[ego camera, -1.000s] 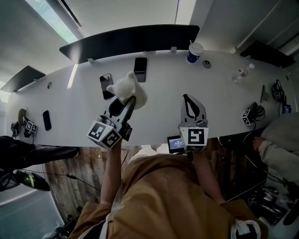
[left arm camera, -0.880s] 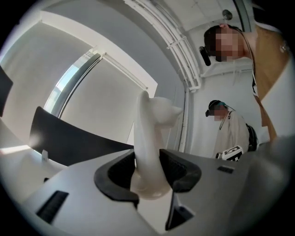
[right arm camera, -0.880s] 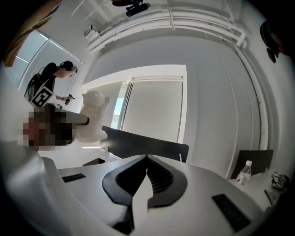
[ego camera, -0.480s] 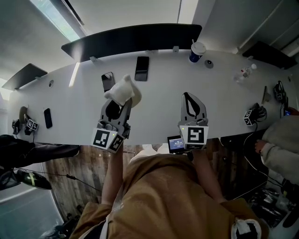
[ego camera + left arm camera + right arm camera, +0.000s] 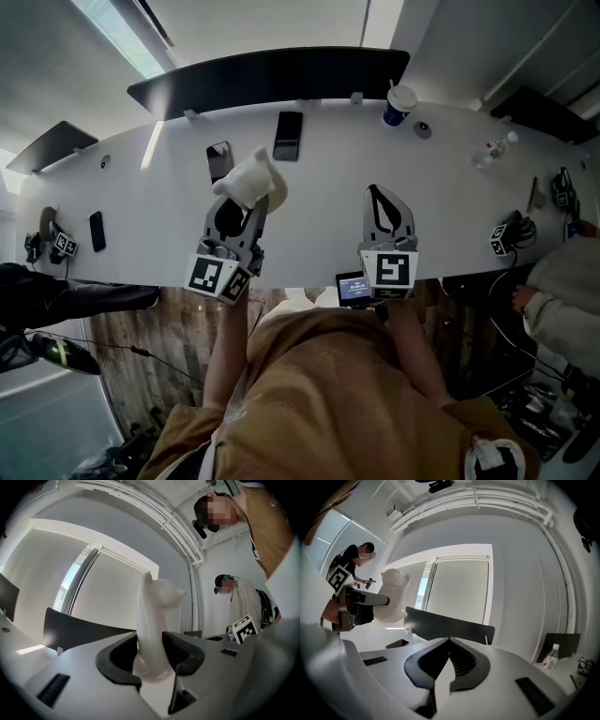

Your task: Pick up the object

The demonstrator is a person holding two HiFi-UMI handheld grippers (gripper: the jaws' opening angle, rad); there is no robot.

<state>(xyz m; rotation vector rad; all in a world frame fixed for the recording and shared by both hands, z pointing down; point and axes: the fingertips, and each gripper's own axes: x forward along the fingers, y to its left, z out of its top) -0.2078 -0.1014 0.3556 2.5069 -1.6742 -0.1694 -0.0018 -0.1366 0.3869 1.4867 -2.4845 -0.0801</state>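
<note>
Figurine: a white figurine [image 5: 248, 178] (it seems to be a small bear, though its outline is soft here), held up off the white table [image 5: 319, 202], above its near middle.
Left gripper: the left gripper [image 5: 152, 654] points level. Its jaws are clamped on the figurine's narrow lower part, one on each side, and the head rises past the tips.
Right gripper: the right gripper [image 5: 449, 644] has its jaws closed tip to tip with nothing between them. It is beside the left one and well apart from the figurine.
Phones: three dark phones [image 5: 288, 135] lie flat on the table, two beyond the figurine and one far to the left.
Cup: a lidded paper cup [image 5: 397, 104] with a blue band sits at the far edge. Any print on it is too small to read.
Bottle: a clear water bottle [image 5: 494, 148] is near the far right end.
Writing: each gripper's marker cube [image 5: 394, 271] shows only black-and-white square patterns. A small lit screen [image 5: 353, 288] beside the right gripper shows lines too small to read.
</note>
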